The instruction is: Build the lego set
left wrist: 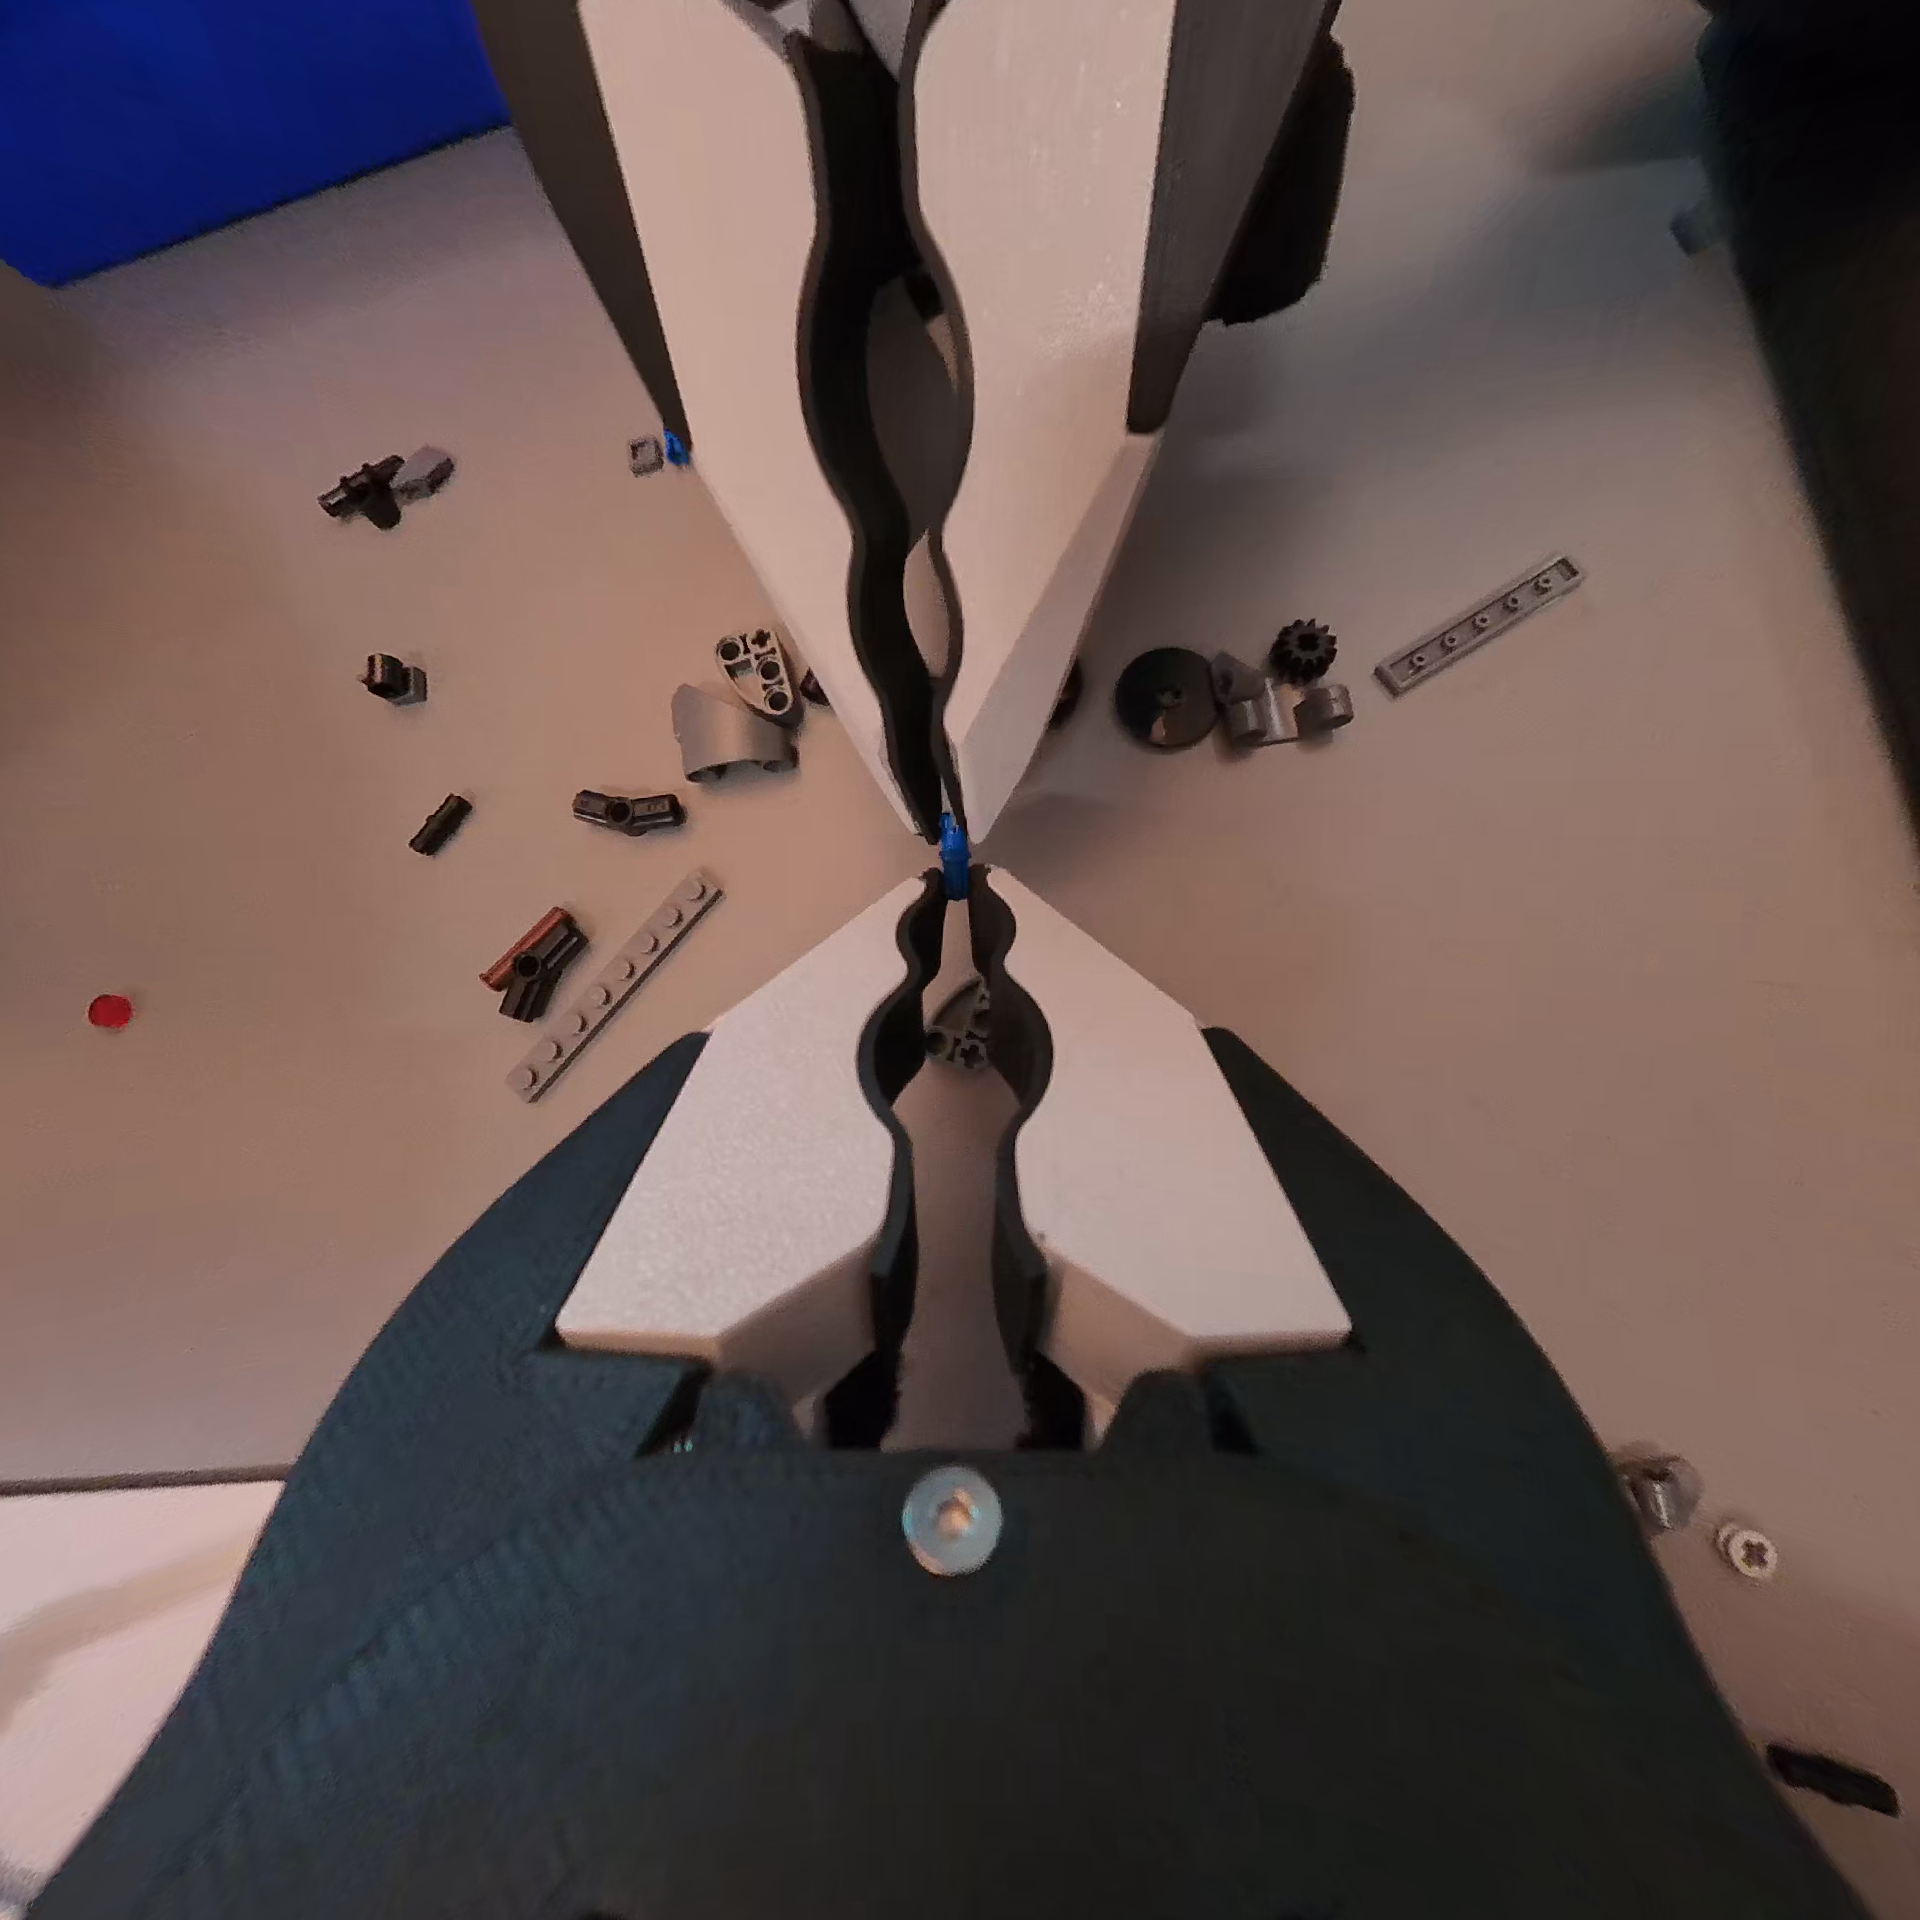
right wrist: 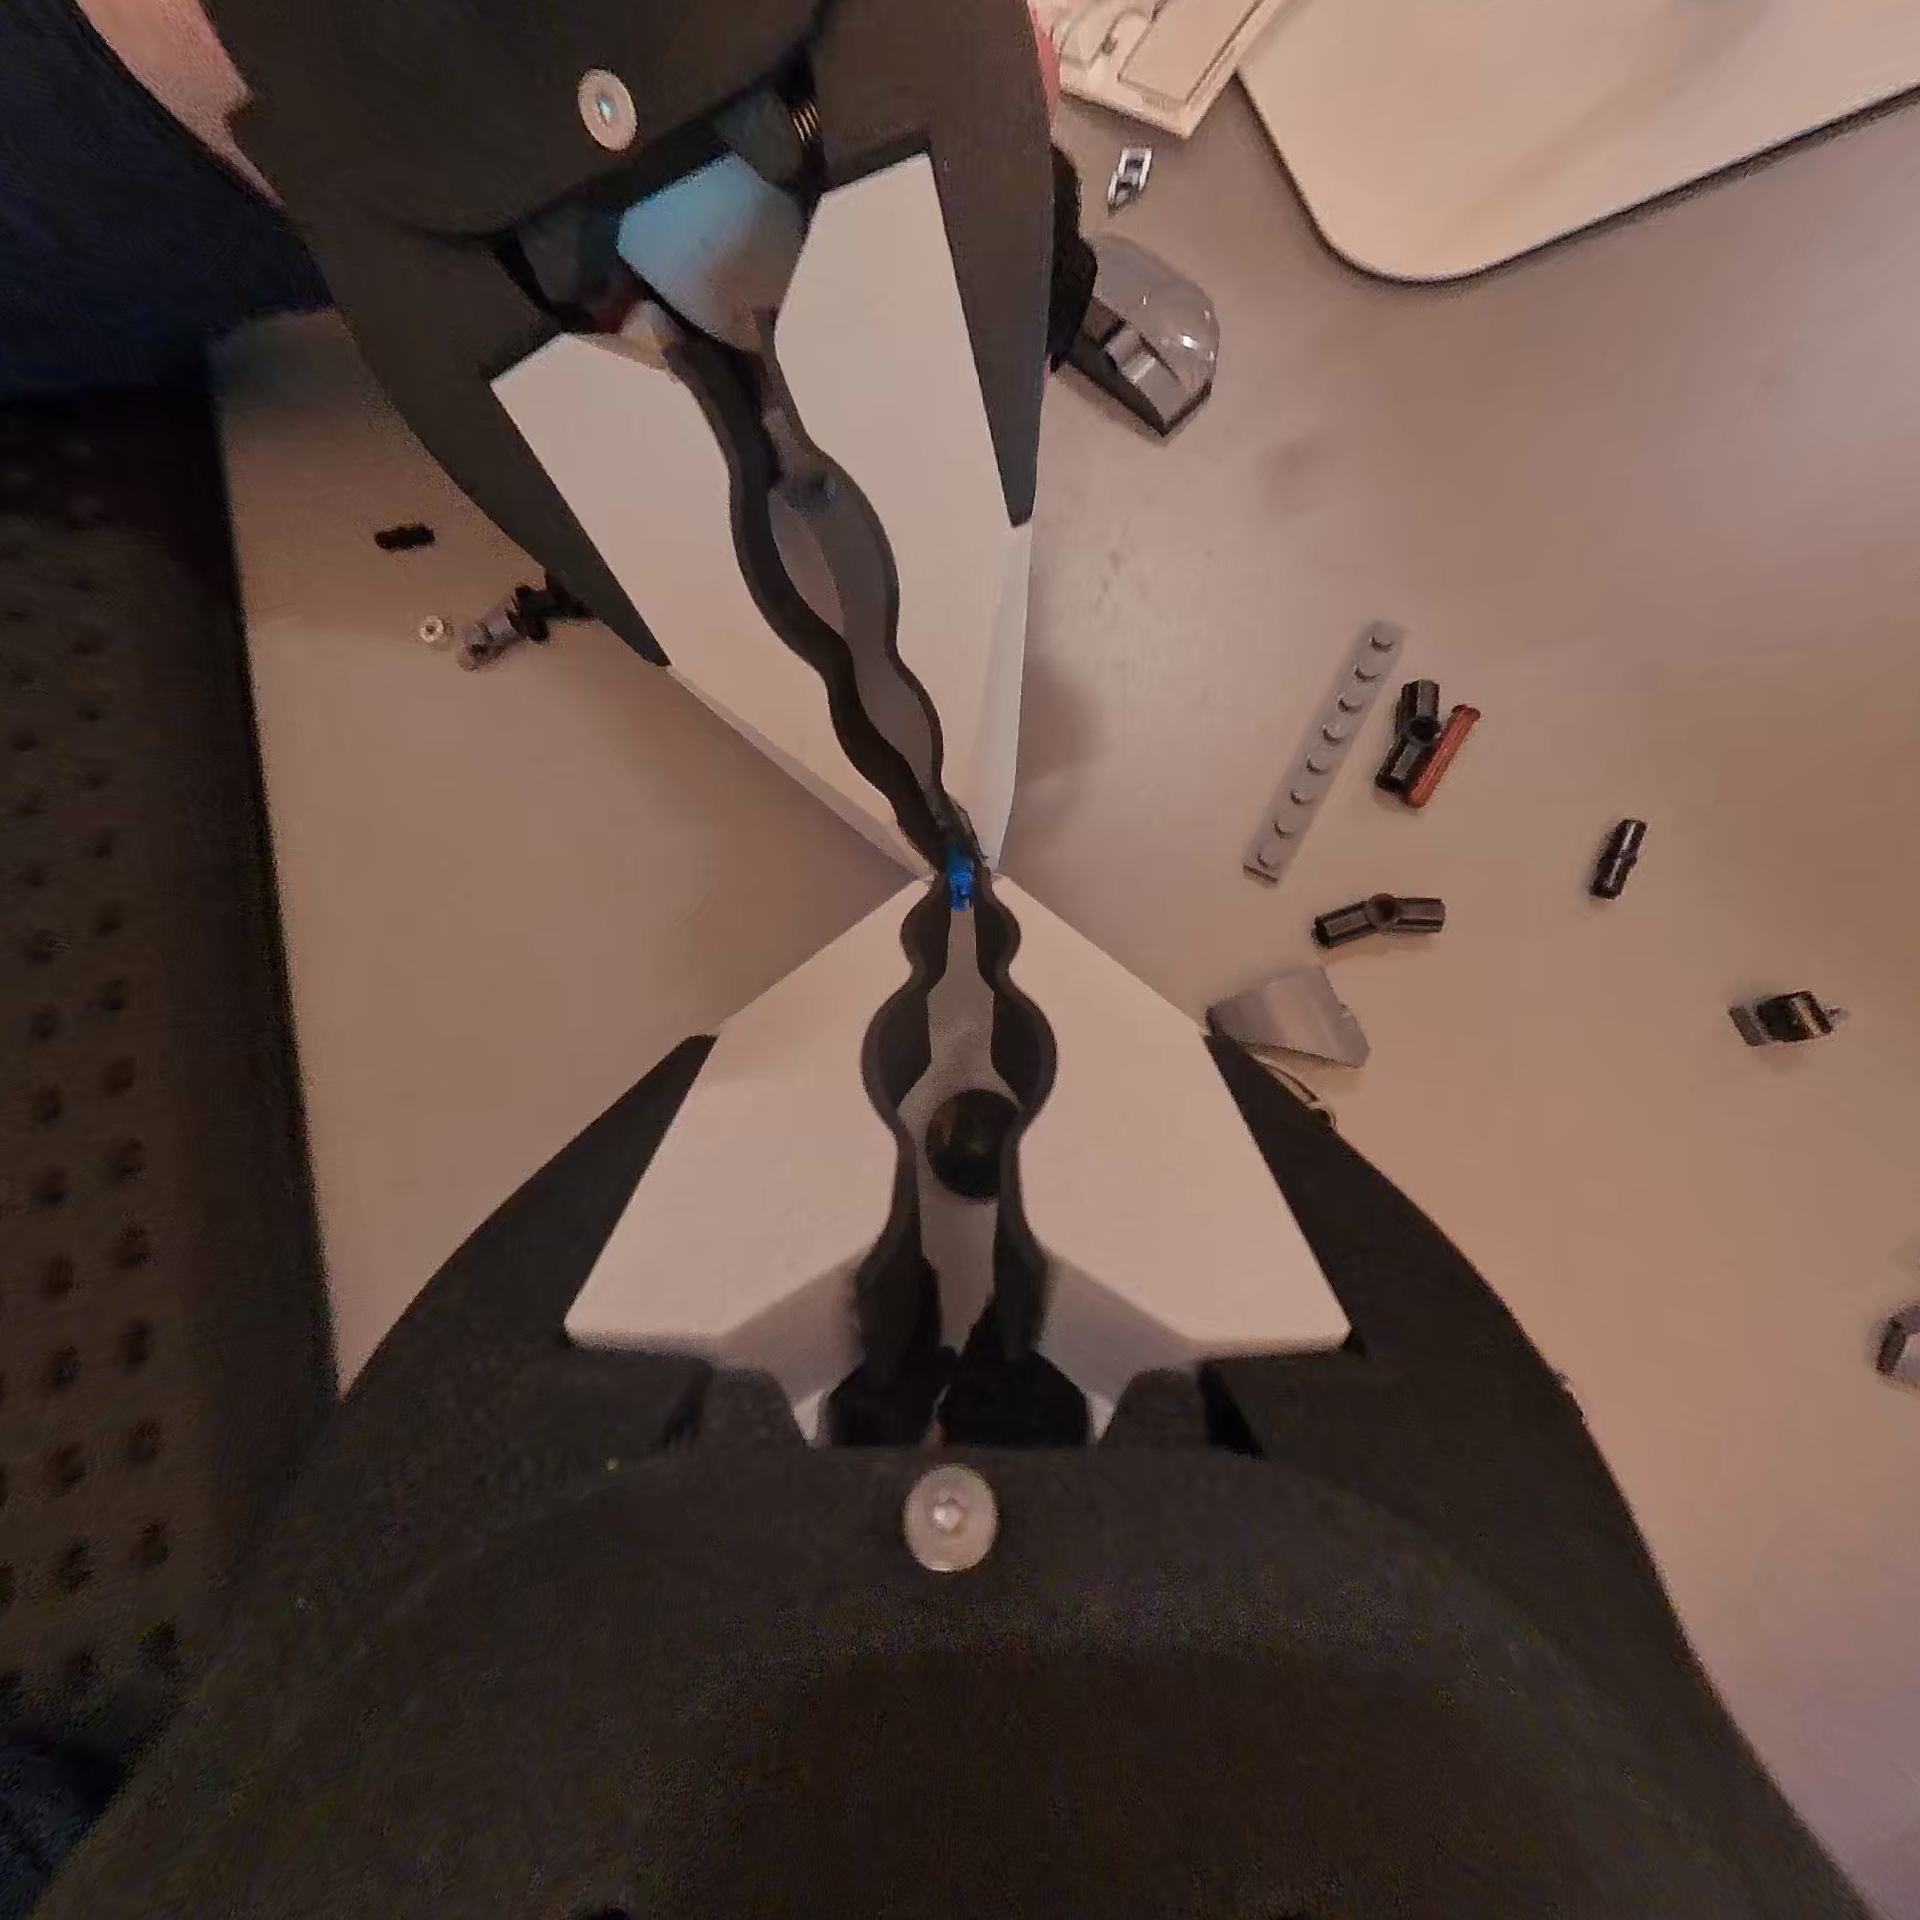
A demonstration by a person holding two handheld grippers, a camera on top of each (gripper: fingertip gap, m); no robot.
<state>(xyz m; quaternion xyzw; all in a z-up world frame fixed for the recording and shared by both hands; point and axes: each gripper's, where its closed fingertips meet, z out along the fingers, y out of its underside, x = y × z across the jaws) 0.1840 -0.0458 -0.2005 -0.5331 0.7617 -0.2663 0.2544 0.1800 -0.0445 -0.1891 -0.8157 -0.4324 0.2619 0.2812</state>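
Note:
A small blue pin [left wrist: 951, 850] sits where my two grippers meet tip to tip above the pale table [left wrist: 1351, 1039]. My left gripper [left wrist: 951, 888] comes from the bottom of the left wrist view, jaws closed on the pin's near end. My right gripper [left wrist: 948, 826] comes down from the top, jaws closed on the far end. In the right wrist view the pin [right wrist: 958, 883] sits at my right gripper [right wrist: 956, 896], with the left gripper [right wrist: 956, 836] reaching in from above. I cannot tell whether another small dark piece is pinched there too.
Loose parts lie on the table: a grey studded plate [left wrist: 618, 987], a second plate [left wrist: 1481, 629], a black disc [left wrist: 1164, 696], a gear [left wrist: 1304, 649], a grey curved panel [left wrist: 727, 727] and black connectors [left wrist: 629, 808]. A blue box [left wrist: 208, 104] stands far left. A black perforated chair [right wrist: 104, 935] is beside the table. Left tips and right tips are each some 7 cm from the black disc [left wrist: 1164, 696].

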